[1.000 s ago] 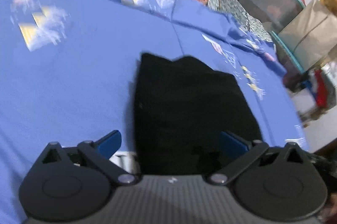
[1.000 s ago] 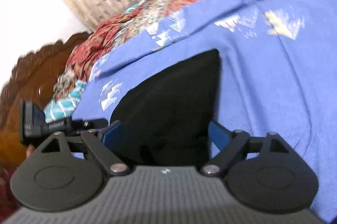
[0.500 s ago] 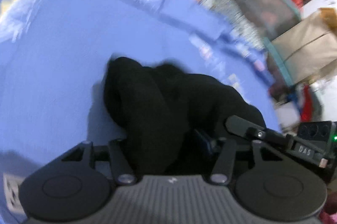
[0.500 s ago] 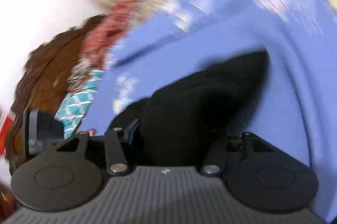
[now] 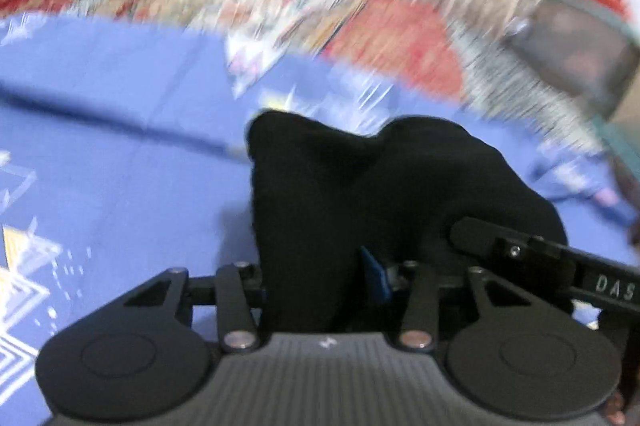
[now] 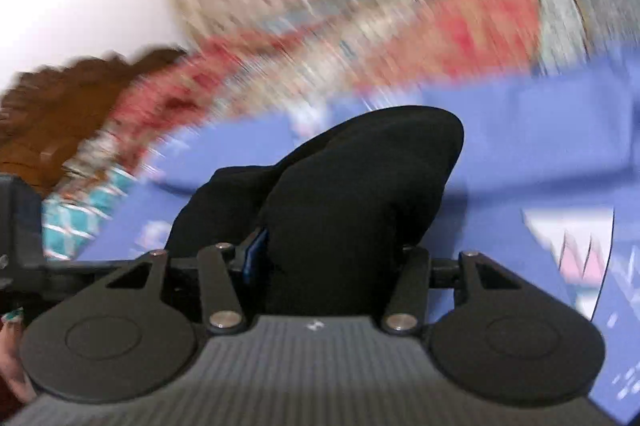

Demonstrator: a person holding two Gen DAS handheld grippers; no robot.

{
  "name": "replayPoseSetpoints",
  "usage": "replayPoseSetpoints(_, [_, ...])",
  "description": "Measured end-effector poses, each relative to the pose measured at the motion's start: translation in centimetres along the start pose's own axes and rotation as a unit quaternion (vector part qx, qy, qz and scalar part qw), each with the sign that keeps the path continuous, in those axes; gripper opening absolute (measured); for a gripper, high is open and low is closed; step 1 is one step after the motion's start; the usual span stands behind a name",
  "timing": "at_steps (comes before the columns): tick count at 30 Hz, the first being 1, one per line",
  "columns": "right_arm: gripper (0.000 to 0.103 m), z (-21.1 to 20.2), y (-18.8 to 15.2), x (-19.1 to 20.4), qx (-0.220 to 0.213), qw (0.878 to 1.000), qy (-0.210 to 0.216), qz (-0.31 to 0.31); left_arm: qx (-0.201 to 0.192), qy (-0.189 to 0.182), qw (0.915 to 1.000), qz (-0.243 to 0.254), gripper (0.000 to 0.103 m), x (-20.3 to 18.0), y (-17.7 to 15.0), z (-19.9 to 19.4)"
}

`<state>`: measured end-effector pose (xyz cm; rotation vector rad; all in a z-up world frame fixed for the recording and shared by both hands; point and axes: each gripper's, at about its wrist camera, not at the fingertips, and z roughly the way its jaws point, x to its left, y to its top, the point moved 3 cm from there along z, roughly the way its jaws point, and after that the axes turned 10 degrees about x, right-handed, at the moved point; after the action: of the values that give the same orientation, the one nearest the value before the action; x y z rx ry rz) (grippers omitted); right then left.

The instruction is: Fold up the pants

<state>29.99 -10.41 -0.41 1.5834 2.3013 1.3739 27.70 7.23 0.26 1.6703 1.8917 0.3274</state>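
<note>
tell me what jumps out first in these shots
The black pants, bunched and lifted off the blue bedsheet, fill the middle of both views. The left gripper and right gripper each clamp a fold of them, the left's jaws having just been closing.

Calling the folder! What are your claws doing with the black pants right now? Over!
Both claws clamped on black pants: left claw, right claw. Left just tightened. Pants bunched, lifted over blue bedsheet. Nothing in the way.

Left gripper [image 5: 320,286] clamps black pants [image 5: 360,194] over blue sheet [image 5: 120,166]
</note>
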Motion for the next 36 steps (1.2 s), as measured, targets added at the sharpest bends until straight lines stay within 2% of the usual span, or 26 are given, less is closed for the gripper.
replayPoseSetpoints(2, [0.057,0.9,-0.6,-1.6,0.008,0.999,-0.023,0.043,0.002,0.025,0.9997,0.004,0.047,0.1,-0.8,1.0])
replayPoseSetpoints(3, [0.058,0.6,-0.8,-2.1,0.008,0.998,-0.014,0.067,-0.003,0.029,0.9995,0.008,0.048,0.1,-1.1,0.8])
replayPoseSetpoints(5, [0.073,-0.4,-1.3,-2.3,0.014,0.995,-0.021,0.096,-0.003,0.04,0.9991,0.012,0.057,-0.3,-1.5,0.0])
replayPoseSetpoints(9, [0.082,-4.6,-2.4,0.1,-0.016,0.993,-0.1,0.057,-0.001,0.071,0.9972,0.023,0.064,-1.4,-2.4,-2.9])
replayPoseSetpoints(11, [0.086,-7.3,-4.2,1.6,-0.028,0.99,-0.131,0.043,-0.015,0.084,0.9956,0.037,0.07,-2.4,-3.7,-5.0])
replayPoseSetpoints(13, [0.086,-9.6,-6.8,2.3,-0.029,0.988,-0.148,0.04,-0.021,0.092,0.9941,0.052,0.073,-3.5,-5.8,-7.2])
replayPoseSetpoints(16, [0.086,-12.6,-10.9,3.0,-0.02,0.985,-0.162,0.056,-0.01,0.109,0.9922,0.059,0.074,-4.7,-8.8,-9.7])
replayPoseSetpoints(21, [0.086,-15.5,-16.5,3.5,-0.003,0.981,-0.168,0.091,0.009,0.121,0.9907,0.061,0.074,-6.3,-13.7,-13.4])
replayPoseSetpoints(24, [0.087,-16.0,-17.9,4.4,0.023,0.981,-0.167,0.099,0.012,0.124,0.9899,0.067,0.082,-7.1,-16.0,-15.5])
replayPoseSetpoints(26, [0.088,-16.9,-18.9,4.8,0.033,0.981,-0.157,0.108,0.008,0.125,0.9899,0.066,0.094,-7.5,-17.3,-16.9])
replayPoseSetpoints(29, [0.088,-18.0,-19.9,5.4,0.042,0.983,-0.135,0.116,0.0,0.129,0.9895,0.065,0.101,-7.9,-18.8,-18.7])
replayPoseSetpoints(31, [0.089,-18.6,-20.3,6.1,0.046,0.985,-0.121,0.118,-0.002,0.131,0.9894,0.063,0.103,-8.0,-19.6,-19.8])
replayPoseSetpoints(34, [0.096,-19.5,-21.2,7.5,0.049,0.987,-0.103,0.113,0.003,0.131,0.9898,0.057,0.103,-7.9,-20.8,-21.0])
replayPoseSetpoints(36, [0.096,-19.9,-21.6,8.3,0.05,0.989,-0.094,0.106,0.002,0.132,0.9896,0.057,0.103,-7.9,-21.3,-21.5])
